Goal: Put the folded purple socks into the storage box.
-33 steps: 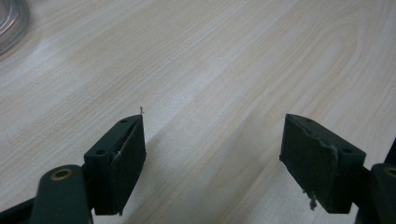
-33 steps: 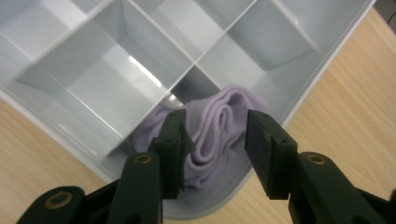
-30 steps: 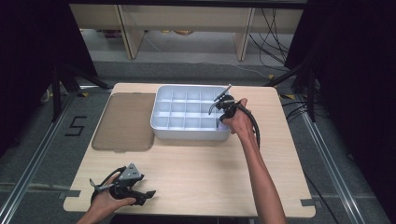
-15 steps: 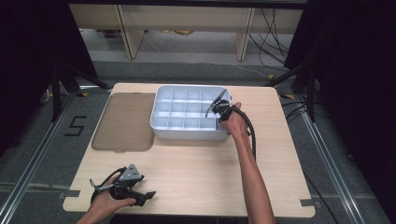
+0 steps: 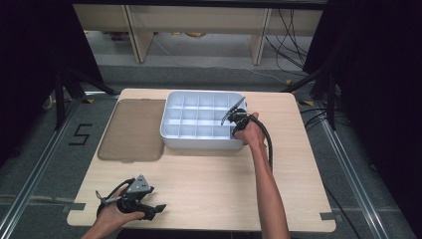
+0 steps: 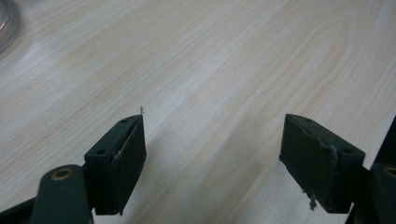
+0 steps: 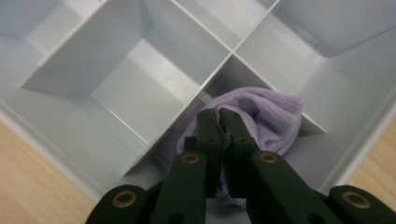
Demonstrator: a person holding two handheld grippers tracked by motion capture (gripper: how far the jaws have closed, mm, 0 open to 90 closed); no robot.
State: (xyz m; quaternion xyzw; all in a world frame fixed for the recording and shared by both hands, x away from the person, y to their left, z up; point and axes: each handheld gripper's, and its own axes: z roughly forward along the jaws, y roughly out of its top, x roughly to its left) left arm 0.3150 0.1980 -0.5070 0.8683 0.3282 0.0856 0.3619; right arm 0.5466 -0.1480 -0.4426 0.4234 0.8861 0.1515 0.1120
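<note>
Right hand-held gripper [image 7: 219,122]: clenching one lilac cloth [image 7: 266,116] inside one divided tray [image 5: 199,117].
Left hand-held gripper [image 6: 212,154]: released, resting on bench [image 5: 209,179] well apart from tray.

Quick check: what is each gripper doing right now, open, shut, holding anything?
Left gripper: open, holding nothing, over the bare table.
Right gripper: shut on the lilac cloth in a compartment of the divided tray.

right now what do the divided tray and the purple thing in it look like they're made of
Divided tray: likely moulded plastic, pale grey, smooth thin walls with a soft sheen. Purple cloth: looks like a soft knitted or waffle-weave fabric, matte, with a fine grid texture and rounded folds, bunched in a corner compartment where the right gripper pinches it.
</note>
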